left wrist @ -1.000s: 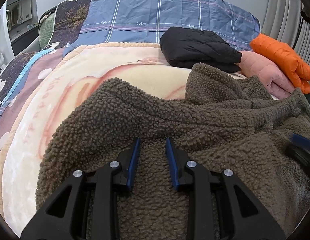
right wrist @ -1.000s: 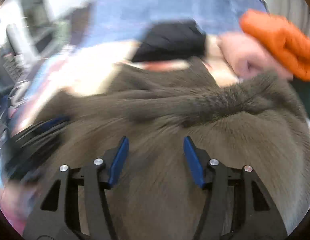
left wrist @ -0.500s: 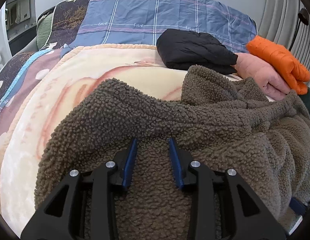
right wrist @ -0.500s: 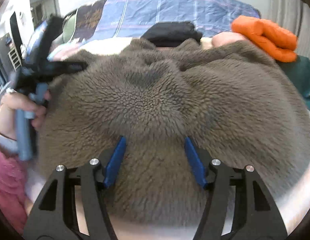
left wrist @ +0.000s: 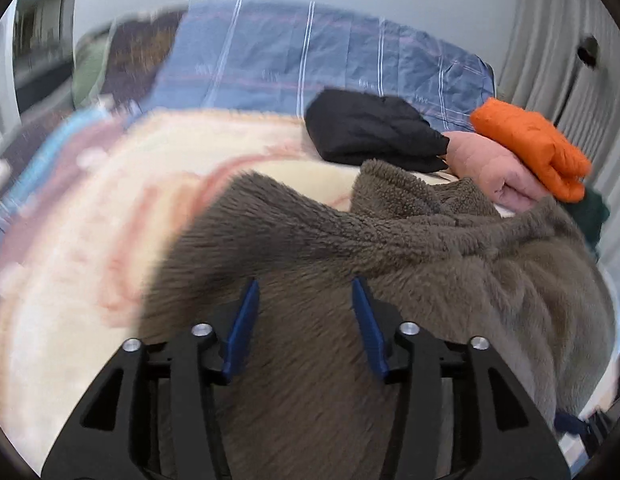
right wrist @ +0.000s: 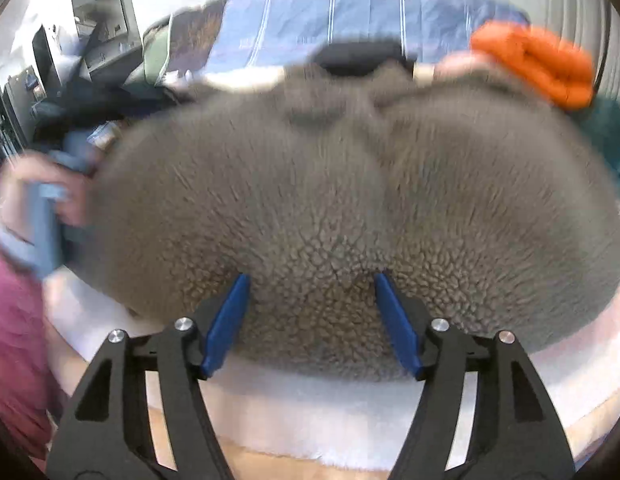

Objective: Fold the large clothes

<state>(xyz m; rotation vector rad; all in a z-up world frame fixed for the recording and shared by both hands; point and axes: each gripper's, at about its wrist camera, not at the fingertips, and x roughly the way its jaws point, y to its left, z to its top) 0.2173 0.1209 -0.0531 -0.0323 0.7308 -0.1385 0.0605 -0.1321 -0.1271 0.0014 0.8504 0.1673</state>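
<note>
Both spread wide, gripping nothing. Right gripper at near hem of fleece, lower centre; left gripper over fleece's left side.

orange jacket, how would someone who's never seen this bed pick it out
Look to the far right of the bed, past the brown fleece. A row of folded clothes lies there. The orange jacket rests on a pink one, brighter than everything else there.

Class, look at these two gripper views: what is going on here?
A person with a handheld gripper in each hand is folding a brown fleece jacket on a bed. Both the left gripper and right gripper are open over the fleece, gripping nothing. Black, pink and orange garments lie folded behind.
</note>
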